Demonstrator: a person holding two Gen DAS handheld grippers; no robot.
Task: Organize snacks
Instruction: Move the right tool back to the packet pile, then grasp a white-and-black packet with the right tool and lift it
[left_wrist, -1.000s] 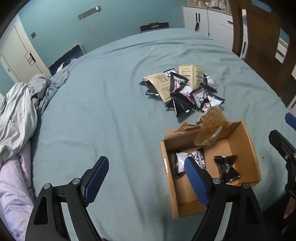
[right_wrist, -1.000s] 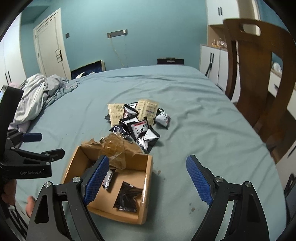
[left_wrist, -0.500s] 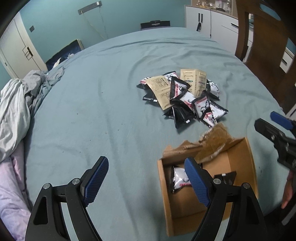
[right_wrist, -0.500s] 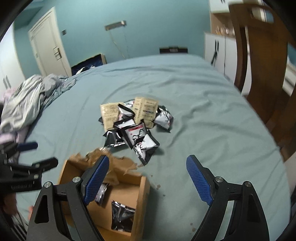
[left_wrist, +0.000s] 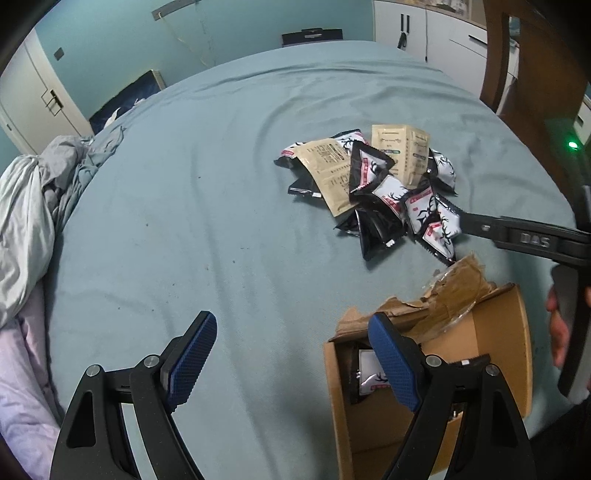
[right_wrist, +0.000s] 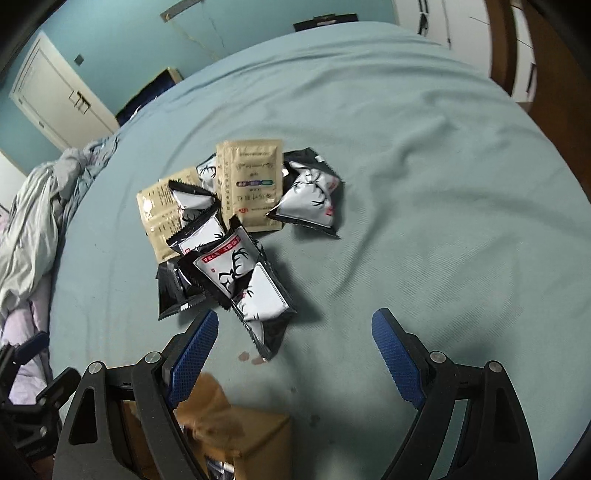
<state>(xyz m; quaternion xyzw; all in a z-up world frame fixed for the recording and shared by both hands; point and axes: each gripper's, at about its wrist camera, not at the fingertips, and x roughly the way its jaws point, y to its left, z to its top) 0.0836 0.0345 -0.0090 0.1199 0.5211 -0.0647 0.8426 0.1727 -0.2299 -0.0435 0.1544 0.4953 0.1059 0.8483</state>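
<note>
- The left gripper (left_wrist: 291, 354) points steeply down at the teal bed sheet (left_wrist: 207, 206), jaws wide with nothing between them; its right blue pad sits in front of the near left corner of the cardboard box (left_wrist: 491, 354), its left pad over bare sheet
- The right gripper (right_wrist: 295, 354) also tilts down, jaws spread wide and empty, hanging just short of the near end of the snack pile (right_wrist: 236, 236); in the left wrist view its black finger reaches in from the right edge to the pile's right side, whether touching cannot be told
- A hand (left_wrist: 559, 332) grips the right gripper's handle at the right edge of the left wrist view
- The letters "DAS" are moulded on the right gripper's black arm in the left wrist view
- The black-and-white packets (right_wrist: 229, 269) carry a black antler drawing and a small red label whose characters are too small to read
- Two tan sachets (right_wrist: 251, 184) carry printed text, a coloured band and a red mark, none of it legible
- The pile lies mid-bed, beyond the box and apart from it; the nearest packet (right_wrist: 262, 306) has its long axis running towards the right gripper, one corner pointing at the gap between its jaws
- The larger tan sachet lies flat, long axis running away from the camera, print upside down in the right wrist view
- The box sits open on the sheet, torn brown flaps (left_wrist: 443, 295) at its far side, with a black-and-white packet (left_wrist: 369, 376) inside near its left wall, partly hidden by the left gripper's pad
- Crumpled grey bedding (left_wrist: 26, 206) is heaped at the bed's left edge
</note>
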